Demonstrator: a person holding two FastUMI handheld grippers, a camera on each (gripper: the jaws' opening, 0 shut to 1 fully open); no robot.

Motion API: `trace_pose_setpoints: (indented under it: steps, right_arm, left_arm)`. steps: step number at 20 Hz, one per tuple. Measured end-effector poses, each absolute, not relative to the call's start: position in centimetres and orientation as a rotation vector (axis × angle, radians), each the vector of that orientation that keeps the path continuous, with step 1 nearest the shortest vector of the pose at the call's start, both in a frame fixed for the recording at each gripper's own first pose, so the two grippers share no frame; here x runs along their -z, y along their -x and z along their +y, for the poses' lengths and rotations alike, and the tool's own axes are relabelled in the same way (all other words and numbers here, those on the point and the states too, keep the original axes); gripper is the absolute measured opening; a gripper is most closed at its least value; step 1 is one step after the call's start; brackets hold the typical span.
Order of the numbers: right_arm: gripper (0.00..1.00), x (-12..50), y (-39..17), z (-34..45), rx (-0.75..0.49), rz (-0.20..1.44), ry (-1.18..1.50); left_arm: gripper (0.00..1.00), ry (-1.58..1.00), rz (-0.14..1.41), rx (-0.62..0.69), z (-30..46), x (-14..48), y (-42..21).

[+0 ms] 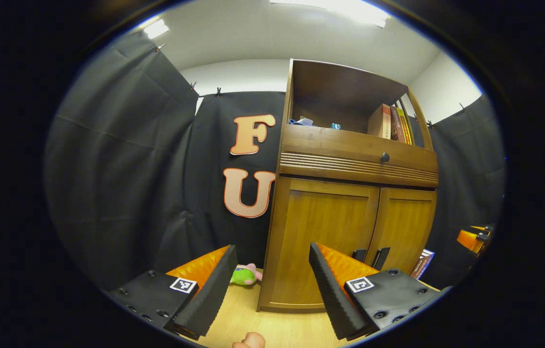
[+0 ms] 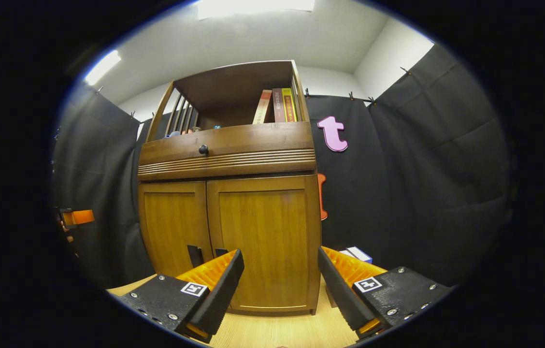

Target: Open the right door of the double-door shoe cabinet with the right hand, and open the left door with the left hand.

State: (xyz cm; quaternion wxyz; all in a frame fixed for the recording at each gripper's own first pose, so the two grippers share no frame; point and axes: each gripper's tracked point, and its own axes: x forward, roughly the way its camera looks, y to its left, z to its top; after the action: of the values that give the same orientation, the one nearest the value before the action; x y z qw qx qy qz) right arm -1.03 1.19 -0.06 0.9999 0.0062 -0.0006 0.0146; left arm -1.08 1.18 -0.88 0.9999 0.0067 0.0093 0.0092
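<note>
Closest to us in the left gripper view, the left gripper [image 1: 270, 285] has its fingers spread wide apart with nothing between them, hovering short of the shoe cabinet [image 1: 350, 159]. Just past the gap, a green and pink plush toy [image 1: 245, 275] lies on the wooden floor [image 1: 253, 314] by the cabinet's left bottom corner. We see the left door [image 1: 323, 237] flat and closed, the right door [image 1: 403, 227] closed beside it, and two dark handles [image 1: 371, 256] side by side at the seam, low on the doors. Above the doors runs a drawer with a round dark knob [image 1: 385, 157], and above that an open shelf holding books [image 1: 393, 123] at its right end. At the far right of the cabinet the other gripper [image 1: 473, 239] peeks in.

In the right gripper view, the right gripper [image 2: 279, 282] is likewise parted and empty, off the cabinet front, framing the lower part of the right door.
</note>
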Motion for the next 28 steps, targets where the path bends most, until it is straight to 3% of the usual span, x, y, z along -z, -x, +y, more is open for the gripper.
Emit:
trace_pose_setpoints:
  steps: [9,11,15,28]
  right_arm:
    - [0.95,-0.5,0.3,1.9,-0.007,0.005,0.002]
    - [0.95,-1.3,0.4,2.4,-0.011,-0.008,0.015]
    - [0.95,-0.9,0.3,3.3,-0.024,-0.006,0.030]
    - [0.95,8.8,-5.6,9.7,-0.116,0.110,-0.018]
  left_arm:
    - [0.95,0.010,0.006,0.008,1.0,0.7,-0.5]
    - [0.99,-0.007,0.000,-0.006,1.6,0.6,-0.3]
    - [0.95,-0.010,-0.003,0.003,1.2,0.5,-0.3]
    - [0.96,-0.020,0.025,0.025,1.7,1.2,1.0]
